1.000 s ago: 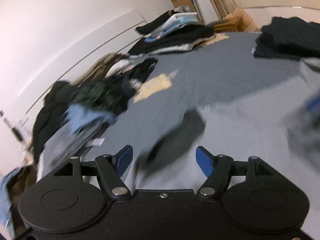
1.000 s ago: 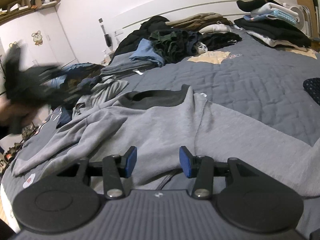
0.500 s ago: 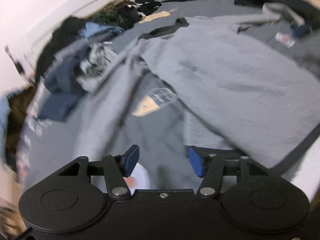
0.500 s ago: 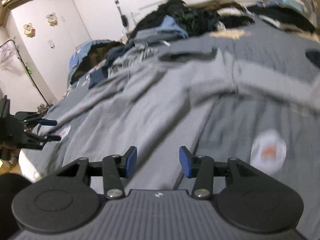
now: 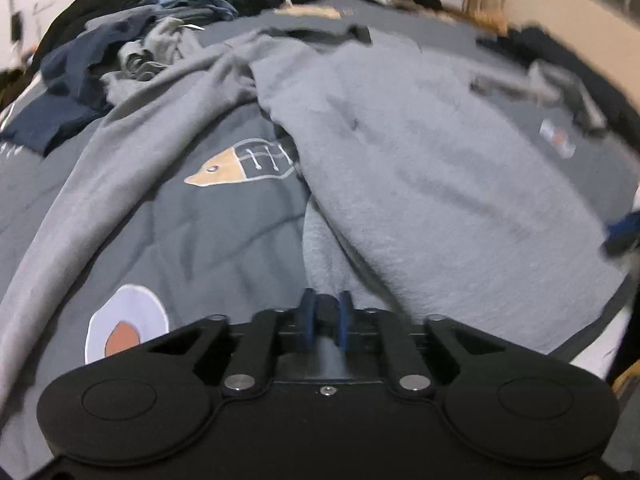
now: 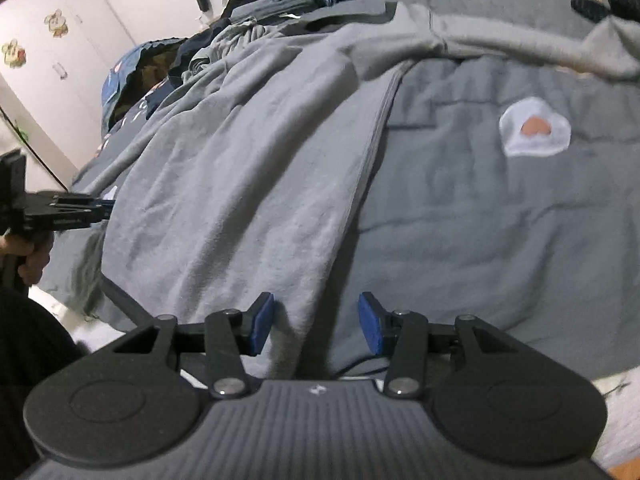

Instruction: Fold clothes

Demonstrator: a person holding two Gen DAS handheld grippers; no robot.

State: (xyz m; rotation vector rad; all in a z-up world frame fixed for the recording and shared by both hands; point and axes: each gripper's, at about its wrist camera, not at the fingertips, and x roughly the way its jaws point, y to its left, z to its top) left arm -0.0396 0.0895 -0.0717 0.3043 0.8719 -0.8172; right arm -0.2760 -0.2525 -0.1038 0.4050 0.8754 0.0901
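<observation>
Sweatshirt (image 6: 248, 168) lies spread on the bed (image 6: 500, 232). Left gripper (image 5: 325, 320) pinches its near hem; right gripper (image 6: 316, 322), spread, straddles the hem's right edge.

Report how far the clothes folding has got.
Done: the grey fleece sweatshirt lies spread on the blue quilted bedspread, unfolded. In hand: the left gripper is shut on its hem; the right gripper is open around the hem. Left: every fold, plus the heaped clothes.
</observation>
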